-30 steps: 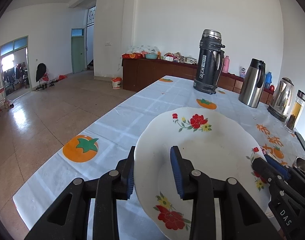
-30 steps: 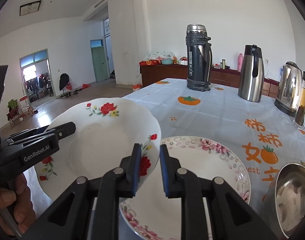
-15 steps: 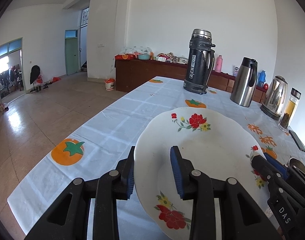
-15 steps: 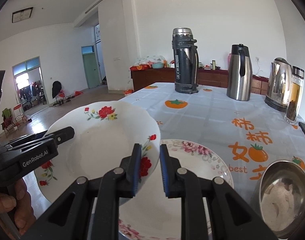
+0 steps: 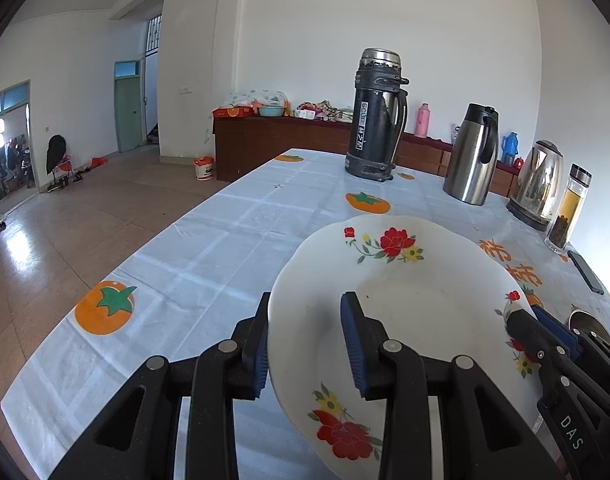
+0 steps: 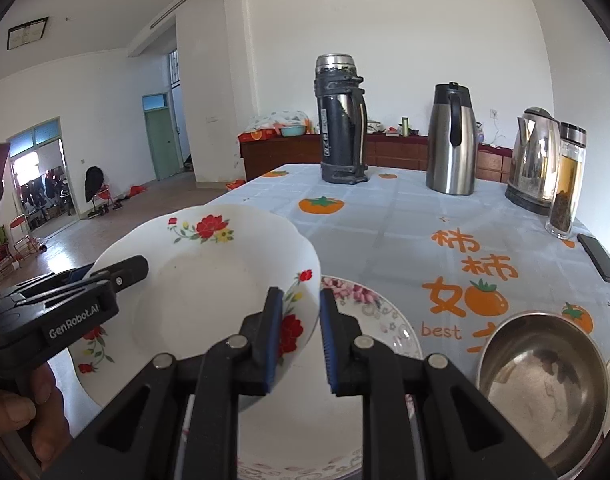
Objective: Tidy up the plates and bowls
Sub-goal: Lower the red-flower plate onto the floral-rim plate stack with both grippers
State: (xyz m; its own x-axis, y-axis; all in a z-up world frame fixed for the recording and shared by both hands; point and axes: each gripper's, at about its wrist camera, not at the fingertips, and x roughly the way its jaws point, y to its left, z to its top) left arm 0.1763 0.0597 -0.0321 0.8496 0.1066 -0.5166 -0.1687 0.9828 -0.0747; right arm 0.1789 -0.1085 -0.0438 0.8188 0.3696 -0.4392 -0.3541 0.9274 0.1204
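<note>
A white deep plate with red flowers (image 5: 405, 292) hangs tilted above the table, held from both sides. My left gripper (image 5: 307, 344) is shut on its left rim, one pad outside and one inside. My right gripper (image 6: 299, 332) is shut on the right rim of the same plate (image 6: 201, 288). Each gripper shows in the other's view: the right gripper (image 5: 545, 332) at the plate's right edge, the left gripper (image 6: 117, 276) at its left edge with a hand below it. Under the held plate's right side a pink-rimmed plate (image 6: 385, 320) lies flat. Next to that stands a steel bowl (image 6: 541, 380).
At the far end of the table stand a black thermos (image 5: 379, 116), a steel jug (image 5: 471, 156), a kettle (image 5: 539, 184) and a tea bottle (image 5: 569, 208). A phone (image 5: 585, 272) lies near the right edge. The table's left edge (image 5: 153, 240) drops to the tiled floor.
Both grippers have carried the flowered plate to the right across the table. The thermos and jugs have slid left in both views, and more of the steel bowl shows.
</note>
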